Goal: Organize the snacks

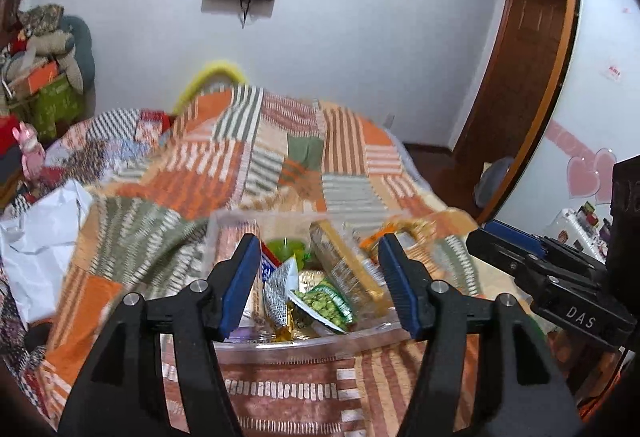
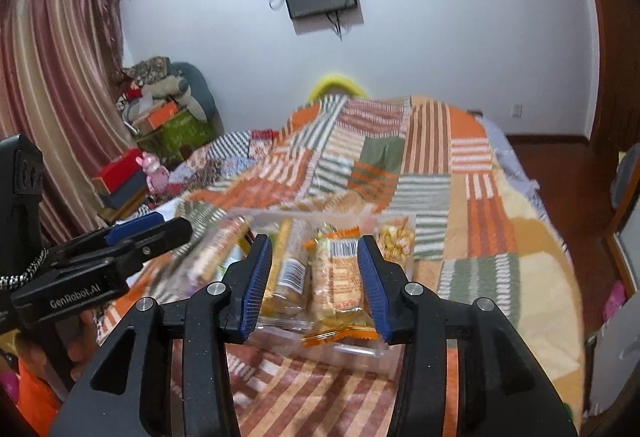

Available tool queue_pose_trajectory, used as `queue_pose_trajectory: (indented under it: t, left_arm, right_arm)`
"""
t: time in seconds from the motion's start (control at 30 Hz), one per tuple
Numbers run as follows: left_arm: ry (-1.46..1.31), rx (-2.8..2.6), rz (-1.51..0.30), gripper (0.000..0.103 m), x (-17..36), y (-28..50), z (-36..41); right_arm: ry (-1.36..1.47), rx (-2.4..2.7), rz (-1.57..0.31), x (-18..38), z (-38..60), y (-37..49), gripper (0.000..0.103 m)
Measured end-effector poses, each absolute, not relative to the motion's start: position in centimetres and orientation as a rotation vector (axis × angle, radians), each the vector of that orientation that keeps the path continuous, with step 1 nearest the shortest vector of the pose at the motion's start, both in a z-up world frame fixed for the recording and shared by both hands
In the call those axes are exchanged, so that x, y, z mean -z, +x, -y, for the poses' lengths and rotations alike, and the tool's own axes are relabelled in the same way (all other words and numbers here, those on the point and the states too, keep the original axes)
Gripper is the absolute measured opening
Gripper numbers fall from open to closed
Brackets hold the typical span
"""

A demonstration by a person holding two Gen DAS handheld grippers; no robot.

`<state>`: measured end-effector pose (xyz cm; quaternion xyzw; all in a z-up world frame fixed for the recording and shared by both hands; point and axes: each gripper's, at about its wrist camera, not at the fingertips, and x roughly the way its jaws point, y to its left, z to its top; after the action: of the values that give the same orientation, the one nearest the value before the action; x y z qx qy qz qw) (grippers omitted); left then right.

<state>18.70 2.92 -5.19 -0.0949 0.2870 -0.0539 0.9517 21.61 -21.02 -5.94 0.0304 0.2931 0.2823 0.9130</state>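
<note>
A clear plastic bin (image 1: 280,345) full of snack packs sits on the patchwork bedspread. In the left wrist view my left gripper (image 1: 316,289) is open above its near rim; a green pea pack (image 1: 326,303), a silver sachet (image 1: 278,297) and a long gold-wrapped bar (image 1: 344,265) lie below between the fingers. In the right wrist view my right gripper (image 2: 314,287) is open and holds nothing, just above the bin (image 2: 360,355), over an orange-yellow wrapped cake (image 2: 340,289) and a clear-wrapped biscuit pack (image 2: 290,277). Each gripper shows at the edge of the other's view.
The bedspread (image 2: 460,165) covers the whole bed. A white plastic bag (image 1: 36,237) lies at the bed's left. Boxes and a pink toy (image 2: 154,171) are stacked by the curtain. A wardrobe (image 1: 520,49) and wooden floor (image 2: 552,157) lie to the right.
</note>
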Motion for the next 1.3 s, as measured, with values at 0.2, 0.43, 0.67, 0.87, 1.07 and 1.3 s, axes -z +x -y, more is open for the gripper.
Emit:
queue_pose_trajectory:
  t: [0.2, 0.43, 0.67, 0.87, 1.07, 1.3]
  left_arm:
    - [-0.158, 0.114, -0.465, 0.061, 0.7, 14.1, -2.5]
    - [-0.144, 0.114, -0.357, 0.074, -2.4, 9.3, -1.8]
    - [-0.123, 0.104, -0.300, 0.088, -3.6, 6.4, -1.0]
    - [-0.101, 0.080, -0.280, 0.099, -3.6, 4.9, -0.6]
    - [-0.096, 0.070, -0.277, 0.102, -3.2, 4.3, -0.5]
    - [-0.089, 0.070, -0.286, 0.102, -2.5, 4.3, -0.2]
  right_arm:
    - [0.050, -0.571, -0.494, 2.1, 22.2, 18.0, 0.049]
    - [0.034, -0.527, -0.378, -0.7, 23.0, 14.0, 0.069]
    - [0.025, -0.473, -0.305, -1.6, 23.0, 11.3, 0.088]
    - [0.037, -0.438, -0.272, -1.5, 23.0, 10.1, 0.102]
    - [0.033, -0.415, -0.252, -1.6, 23.3, 9.5, 0.103]
    - [0.035, -0.411, -0.257, -1.2, 23.6, 9.0, 0.103]
